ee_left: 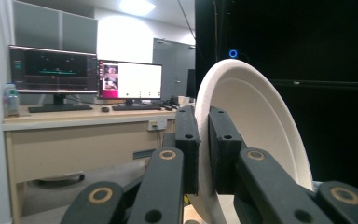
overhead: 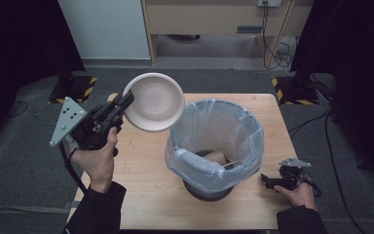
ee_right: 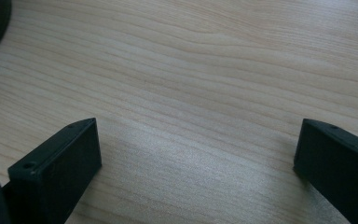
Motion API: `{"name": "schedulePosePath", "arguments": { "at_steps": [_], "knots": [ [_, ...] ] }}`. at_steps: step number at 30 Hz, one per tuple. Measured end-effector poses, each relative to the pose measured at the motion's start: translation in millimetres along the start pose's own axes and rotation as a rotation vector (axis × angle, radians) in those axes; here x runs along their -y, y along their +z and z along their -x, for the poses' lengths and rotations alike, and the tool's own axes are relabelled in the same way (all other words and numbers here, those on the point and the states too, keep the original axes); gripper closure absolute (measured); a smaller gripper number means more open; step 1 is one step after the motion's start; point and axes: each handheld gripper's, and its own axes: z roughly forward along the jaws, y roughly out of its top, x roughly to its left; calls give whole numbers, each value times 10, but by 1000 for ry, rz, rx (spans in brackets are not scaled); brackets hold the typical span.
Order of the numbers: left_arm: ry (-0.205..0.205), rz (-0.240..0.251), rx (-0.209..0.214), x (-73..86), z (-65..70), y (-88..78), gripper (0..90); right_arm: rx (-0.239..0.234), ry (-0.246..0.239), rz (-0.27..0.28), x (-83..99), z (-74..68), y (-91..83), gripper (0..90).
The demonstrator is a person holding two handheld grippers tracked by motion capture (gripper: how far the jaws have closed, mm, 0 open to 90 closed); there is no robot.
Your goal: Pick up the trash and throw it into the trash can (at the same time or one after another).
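Plate, pinched at its rim by the left gripper, is hanging left of the bin; it may slip. The right gripper is resting open.

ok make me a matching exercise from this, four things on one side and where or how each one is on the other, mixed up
Things:
1. white bowl
2. bin
3. left claw
4. right claw

States:
A. open, resting low on the wooden table
B. lined with a clear bag, standing on the table
C. held up in the air, tilted beside the bin's rim
D. shut on the bowl's rim

Pairs: 1-C, 2-B, 3-D, 4-A
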Motion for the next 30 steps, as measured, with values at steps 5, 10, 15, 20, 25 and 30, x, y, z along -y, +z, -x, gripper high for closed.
{"name": "schedulePosePath", "arguments": {
  "at_steps": [5,10,15,20,25,30],
  "knots": [
    [0,-3,32,2,113,111,834,1,-2,1,0,2,1,8],
    [3,-11,67,26,246,243,834,0,0,0,0,0,0,8],
    [3,-24,102,65,376,365,835,0,0,0,0,0,0,8],
    [8,-31,125,116,479,484,834,0,0,0,0,0,0,8],
    [-5,-62,159,190,591,600,834,-1,-3,-1,0,2,-1,8],
    [-3,-108,199,296,678,762,834,-1,-4,-1,1,2,-1,8]
  ]
}}
